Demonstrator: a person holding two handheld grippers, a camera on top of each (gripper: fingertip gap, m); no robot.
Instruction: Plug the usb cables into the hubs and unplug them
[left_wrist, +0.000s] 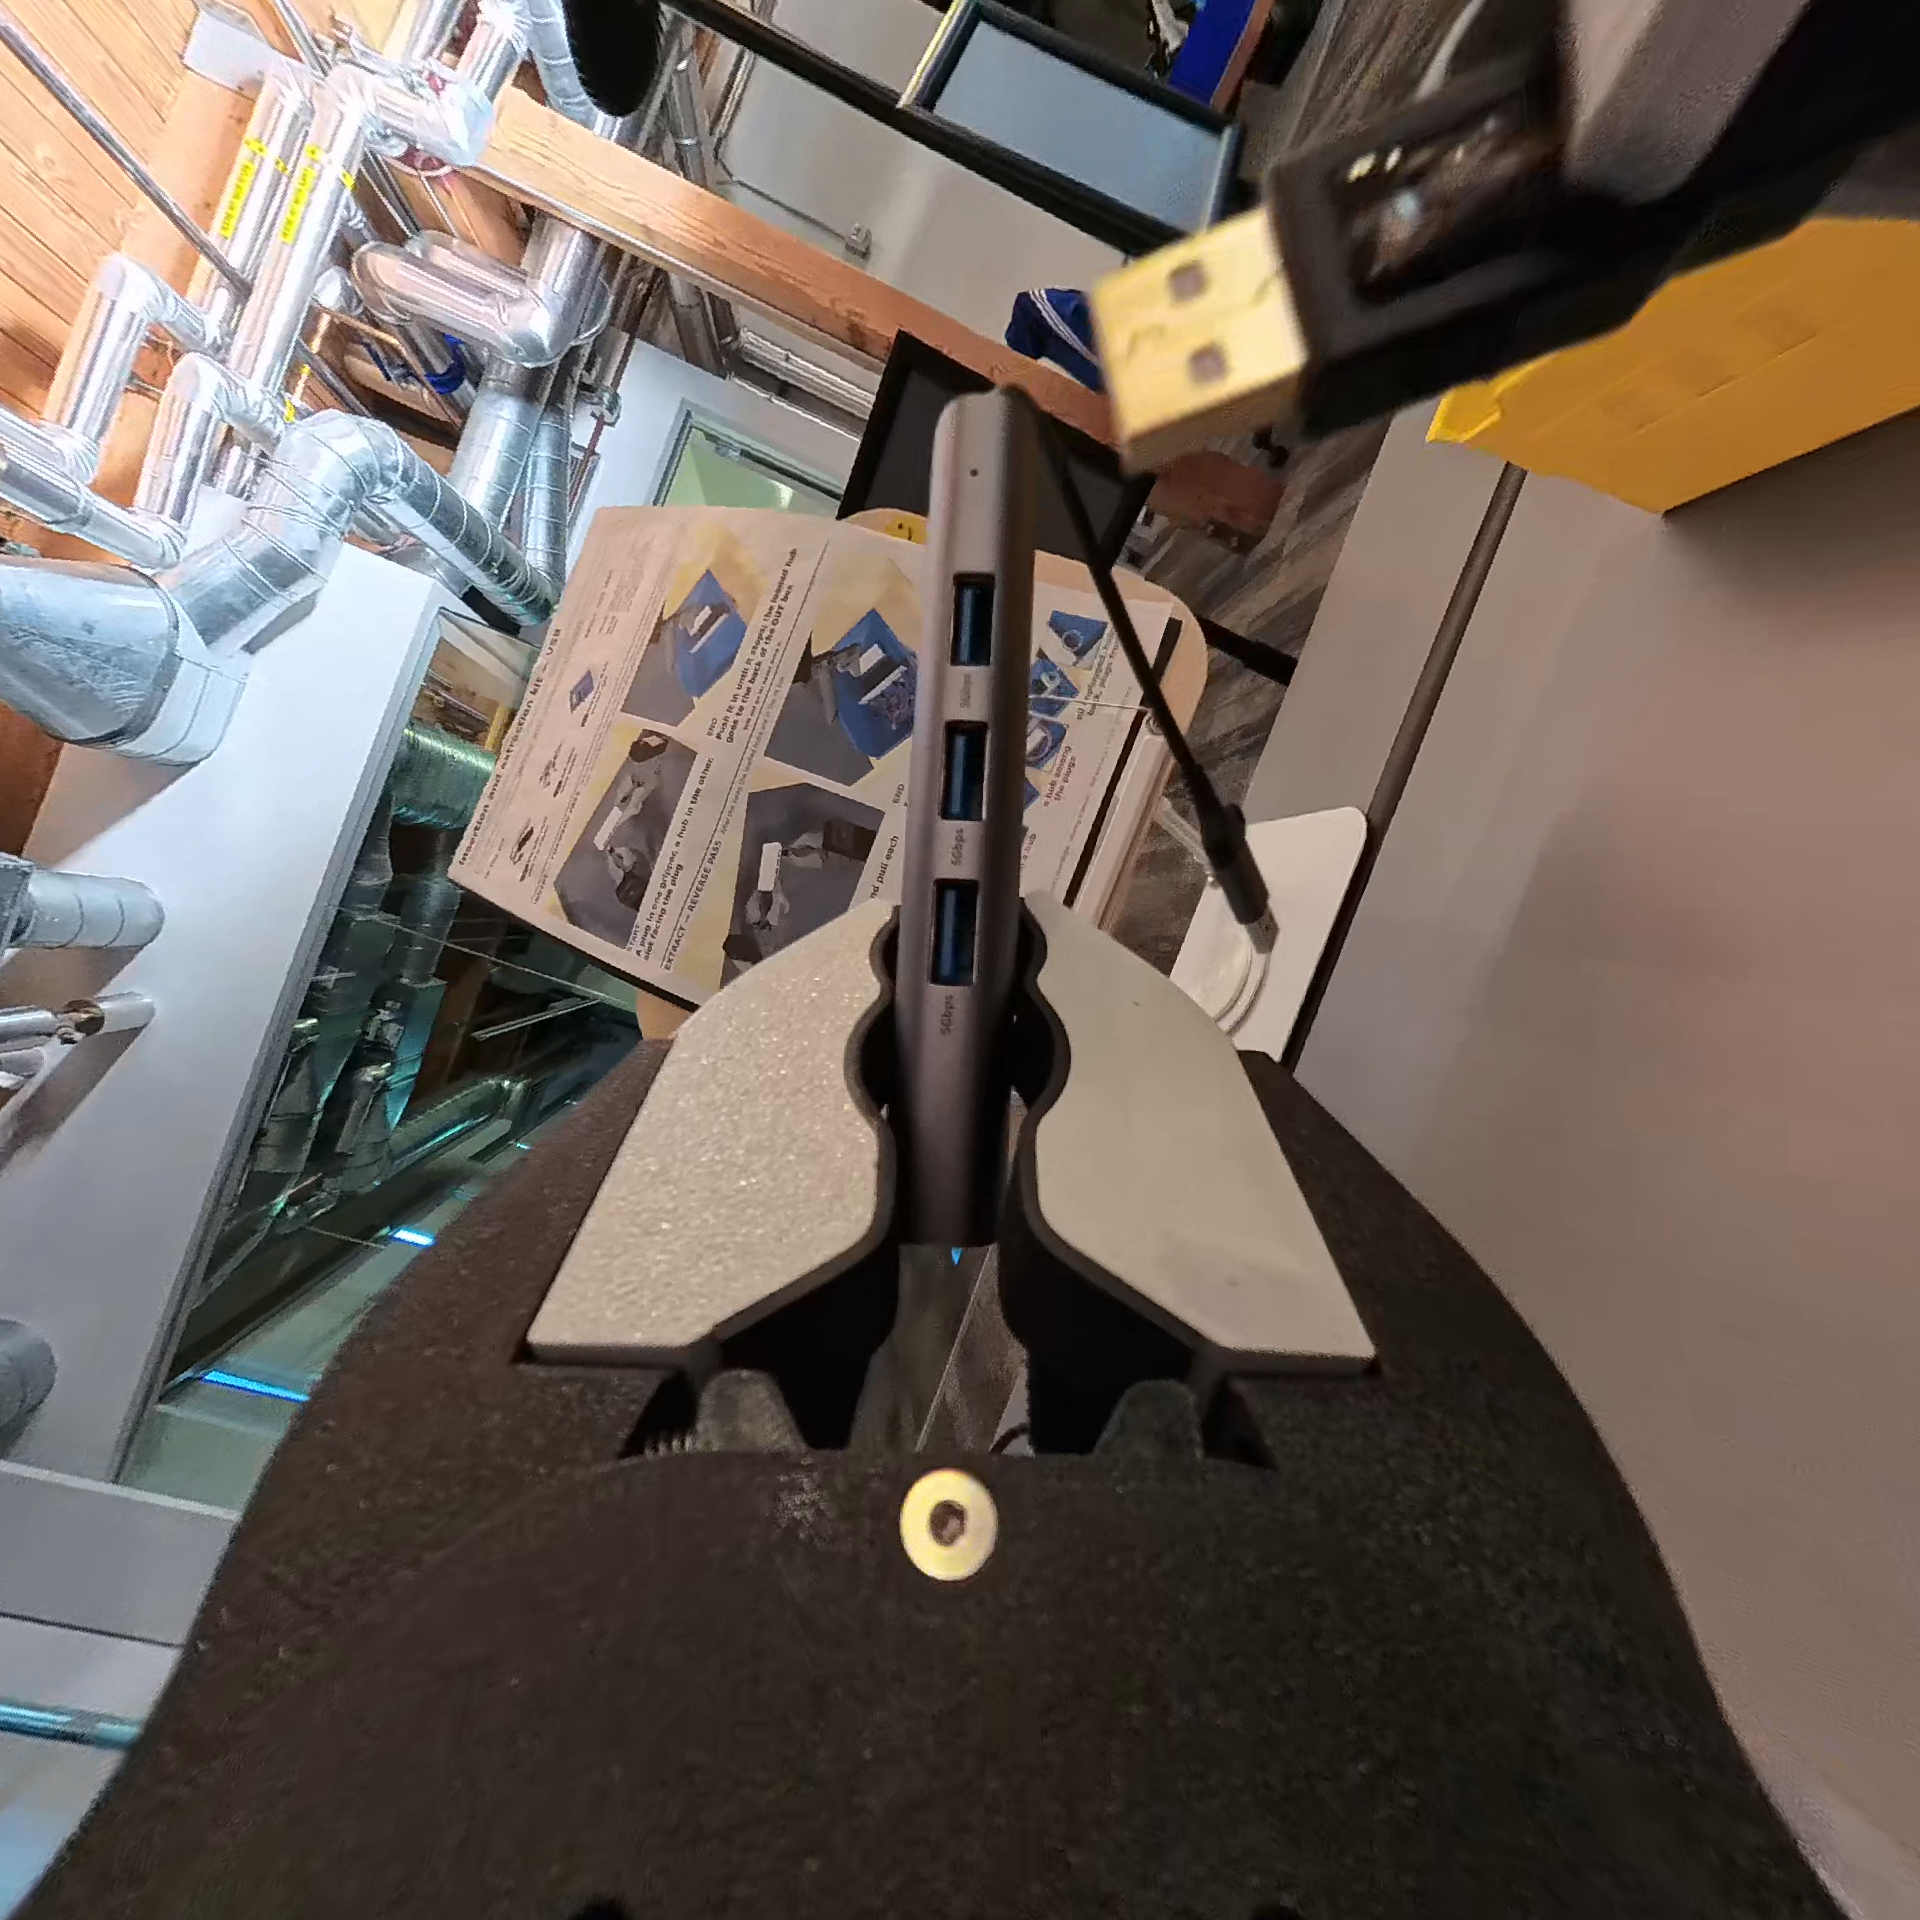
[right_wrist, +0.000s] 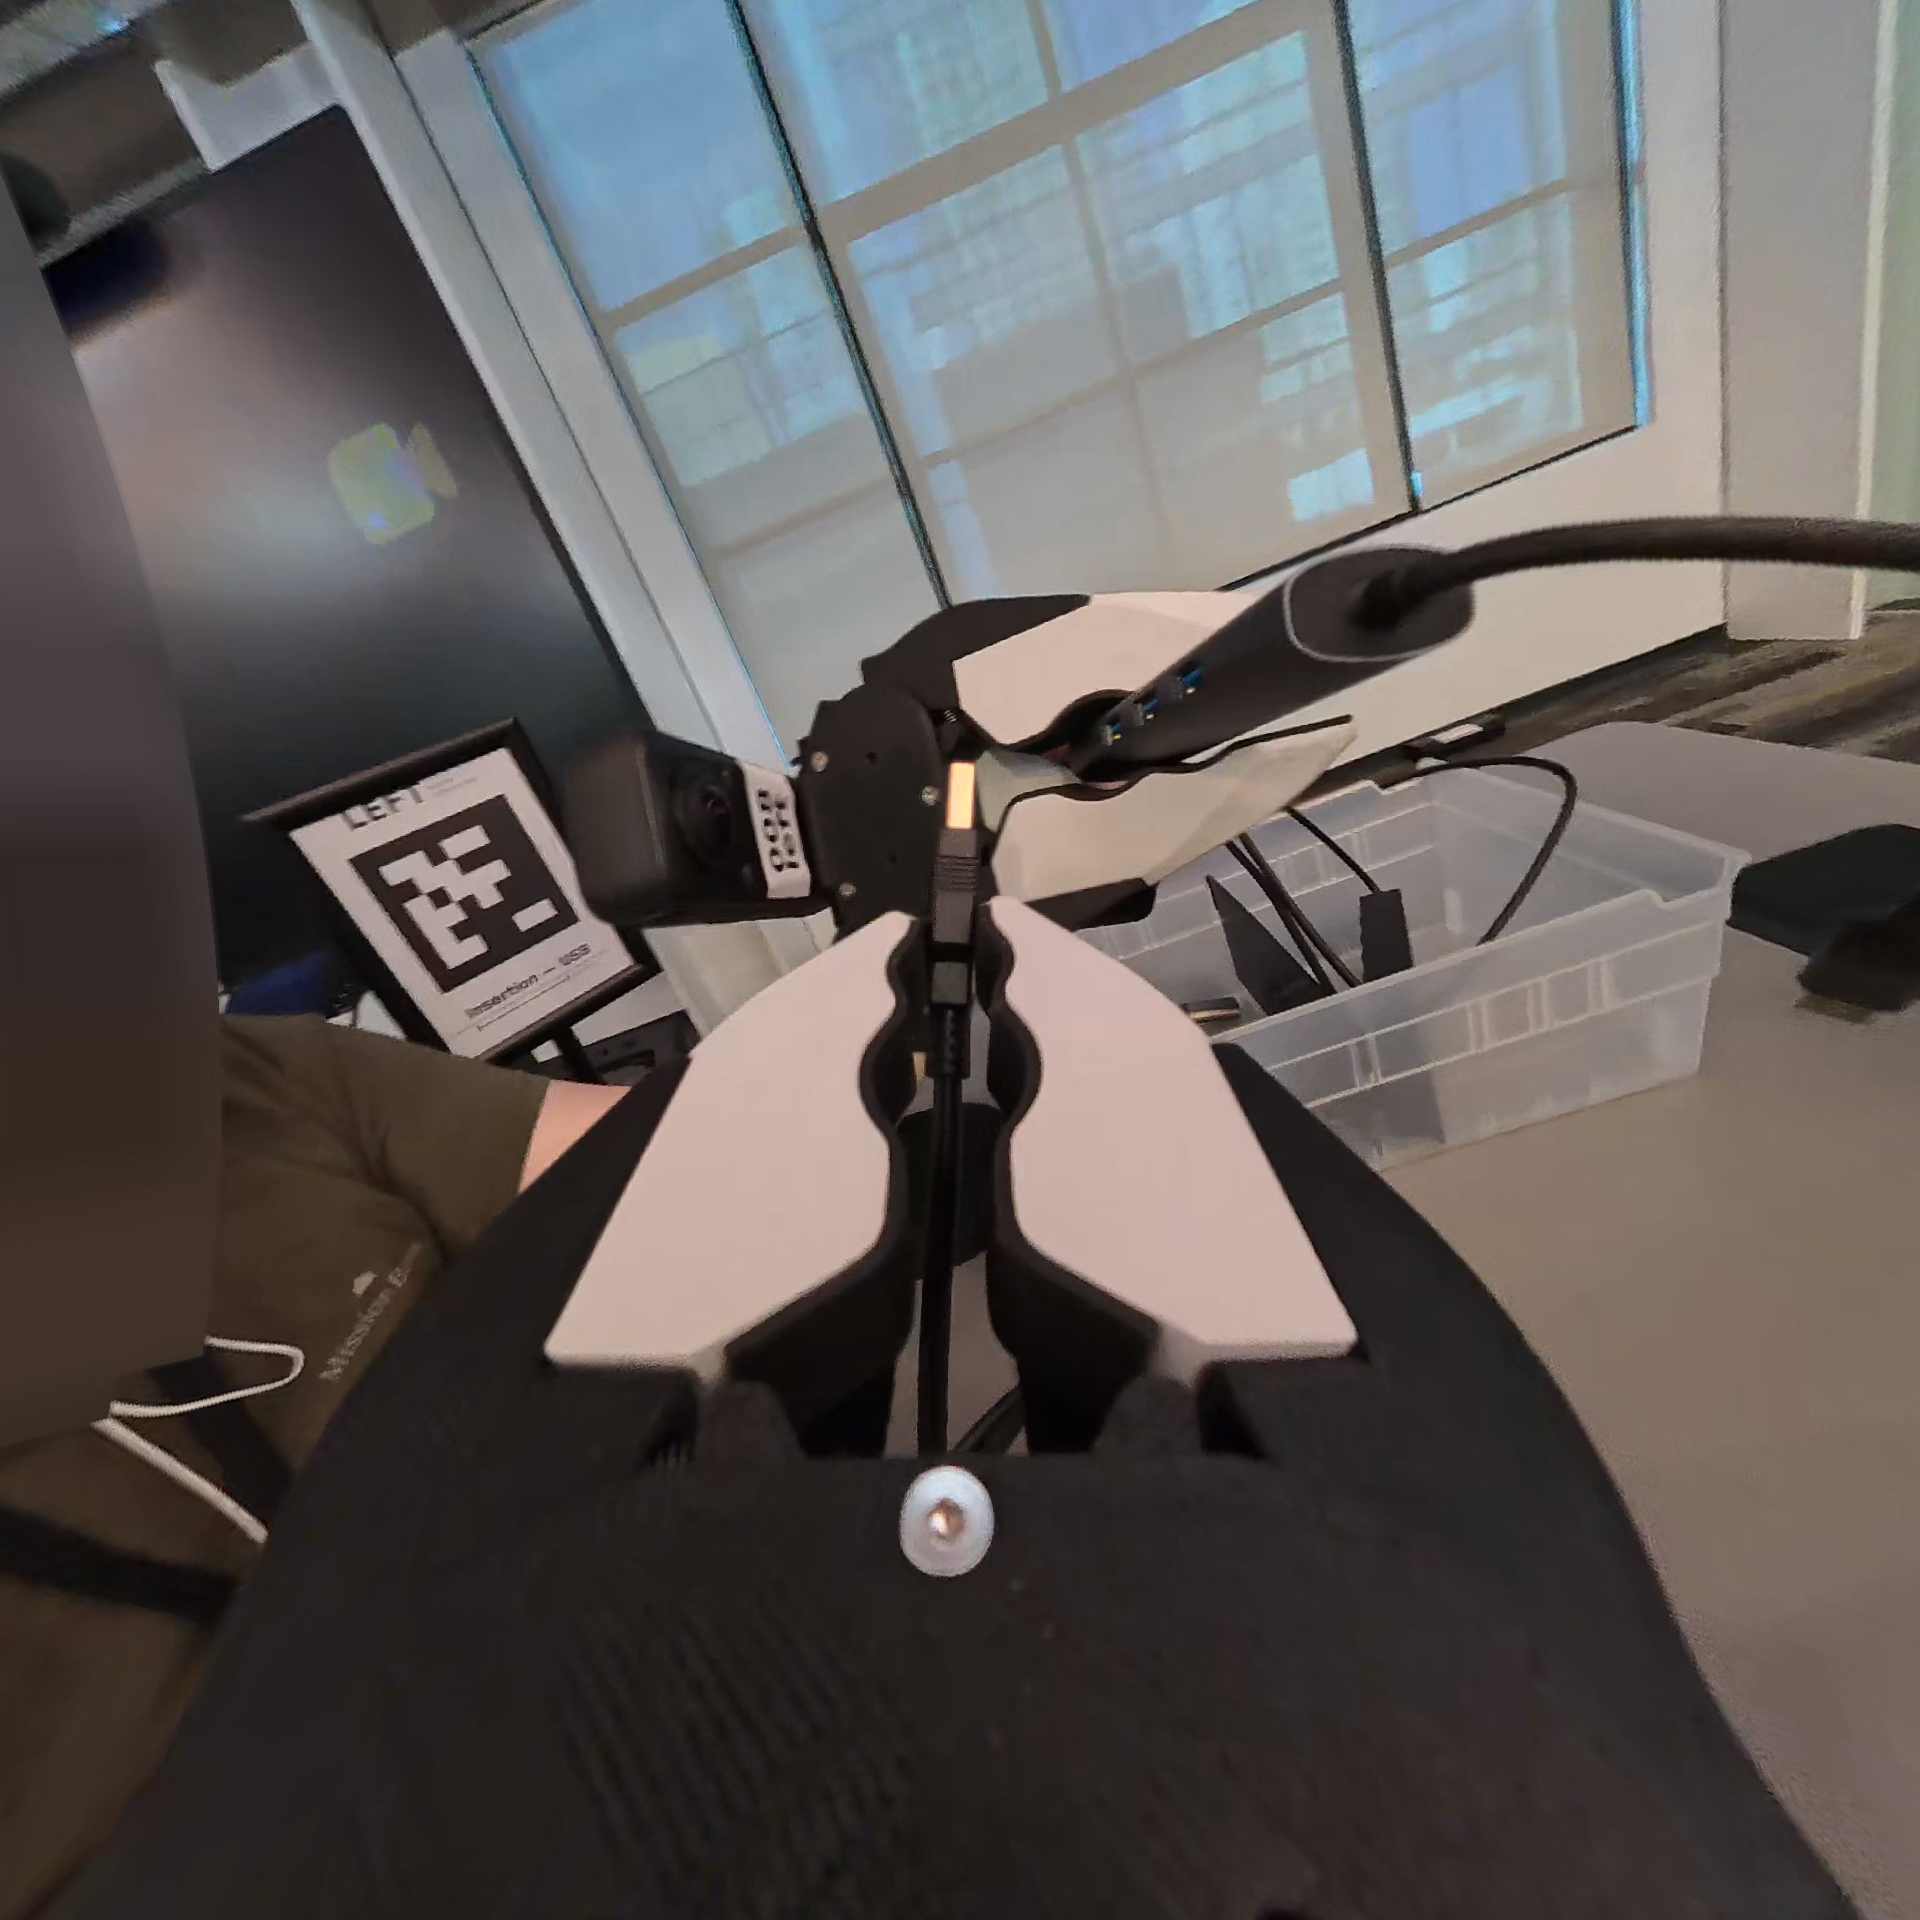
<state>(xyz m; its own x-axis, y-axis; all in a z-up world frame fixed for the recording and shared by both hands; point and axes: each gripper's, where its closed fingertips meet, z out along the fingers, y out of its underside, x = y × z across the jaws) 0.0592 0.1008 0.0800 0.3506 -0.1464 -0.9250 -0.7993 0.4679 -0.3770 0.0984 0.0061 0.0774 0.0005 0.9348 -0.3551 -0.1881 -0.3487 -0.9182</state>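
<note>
My left gripper (left_wrist: 961, 940) is shut on a slim grey USB hub (left_wrist: 961, 810) that stands out past the fingertips, with three blue ports facing the camera. The hub's thin black cable (left_wrist: 1164, 707) hangs off its far end. My right gripper (right_wrist: 948, 940) is shut on a black USB cable (right_wrist: 935, 1195) just behind its plug (right_wrist: 958, 862), whose gold metal tip points forward. In the left wrist view that plug (left_wrist: 1205, 332) floats at the upper right, apart from the hub. In the right wrist view the left gripper holds the hub (right_wrist: 1278, 665) beyond the plug.
A clear plastic bin (right_wrist: 1455, 997) with black cables sits on the grey table (right_wrist: 1662, 1299). A framed marker sign (right_wrist: 468, 894) stands at left, near a person's sleeve (right_wrist: 343, 1143). An instruction sheet (left_wrist: 727, 748) and a yellow box (left_wrist: 1683, 374) lie beyond the hub. Some 10 cm of space lies between my two pairs of fingers.
</note>
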